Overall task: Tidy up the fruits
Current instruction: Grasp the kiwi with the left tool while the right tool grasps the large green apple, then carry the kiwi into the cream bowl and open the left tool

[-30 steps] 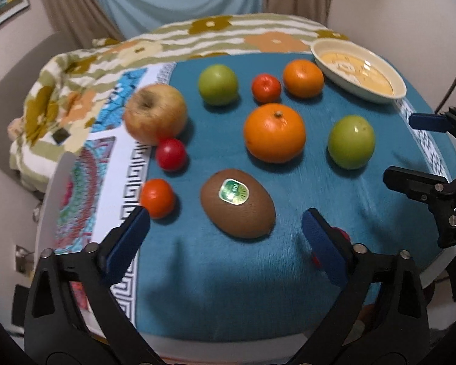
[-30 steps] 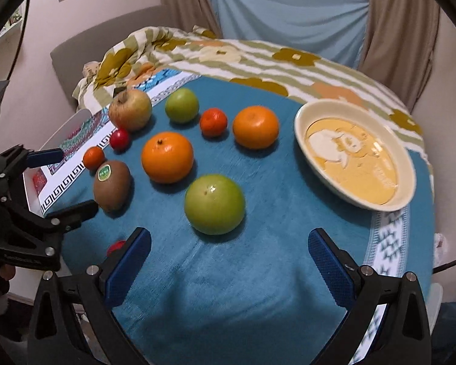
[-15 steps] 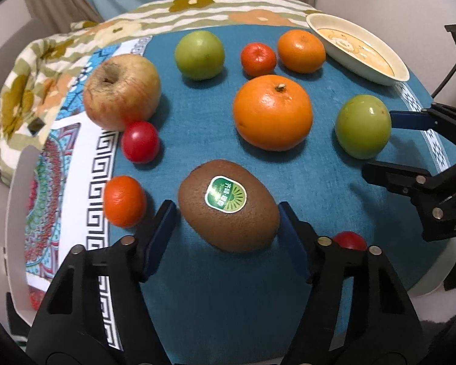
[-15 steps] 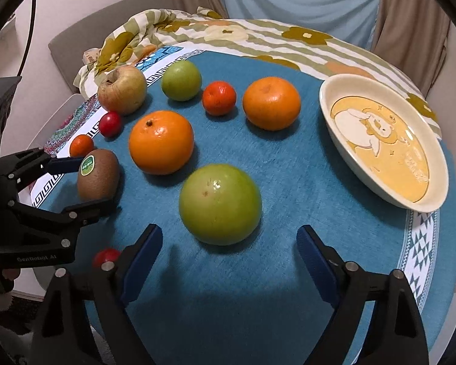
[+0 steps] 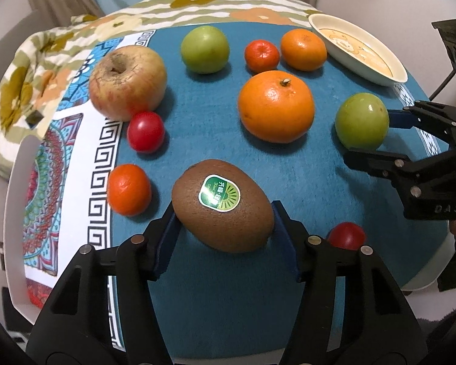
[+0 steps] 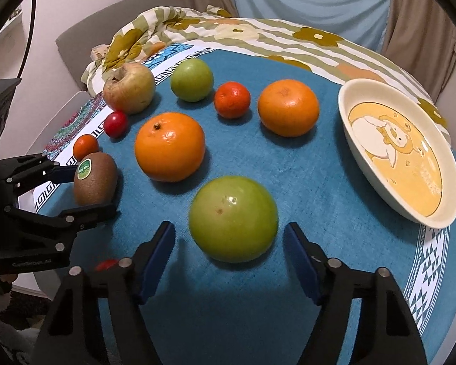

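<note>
Both grippers have dropped closer, jaws closing: left gripper (image 5: 225,234) pinches the kiwi (image 5: 223,205) between its pads; right gripper (image 6: 229,261) brackets the green apple (image 6: 233,218), gaps remaining, so both lifts look imminent.

Kiwi (image 5: 223,206) left of bowl (image 5: 358,50)

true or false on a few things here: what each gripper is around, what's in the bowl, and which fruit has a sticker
1. The left gripper has the kiwi between its closing jaws. True.
2. The right gripper straddles an orange. False: a green apple, its jaws closing.
3. The bowl holds fruit. False: it is empty.
4. The kiwi bears a green sticker. True.
5. Both green apples sit side by side. False: the other green apple lies far back.
</note>
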